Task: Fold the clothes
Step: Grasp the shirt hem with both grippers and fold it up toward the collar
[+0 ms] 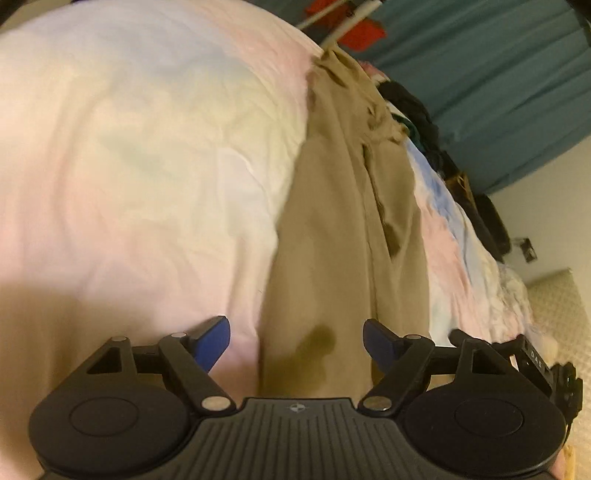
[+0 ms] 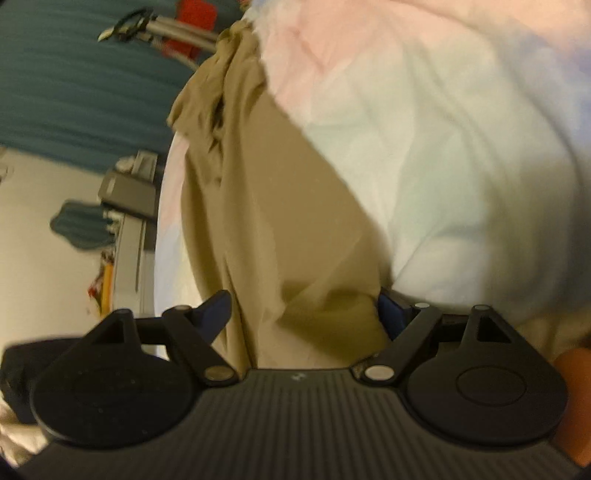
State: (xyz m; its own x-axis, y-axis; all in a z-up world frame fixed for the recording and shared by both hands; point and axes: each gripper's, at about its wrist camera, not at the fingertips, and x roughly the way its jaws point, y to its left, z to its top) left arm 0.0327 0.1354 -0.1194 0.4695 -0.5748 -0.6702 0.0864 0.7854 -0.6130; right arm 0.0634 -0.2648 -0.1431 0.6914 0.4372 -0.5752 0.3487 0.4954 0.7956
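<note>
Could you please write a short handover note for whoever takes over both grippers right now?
Left gripper: open, with one end of the tan trousers between its fingers, not clamped.
Right gripper: open, tan fabric bunched between its fingers.
The tan trousers lie lengthwise on the pastel bedsheet, stretched away toward the teal curtain, the far end crumpled.
Done: trousers laid out long and narrow, apparently leg over leg.
Left: close on the near end, carry it to the far end, smooth.

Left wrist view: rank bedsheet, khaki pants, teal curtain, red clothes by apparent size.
1. bedsheet
2. khaki pants
3. teal curtain; farther away, so its real size is unsure
4. red clothes
</note>
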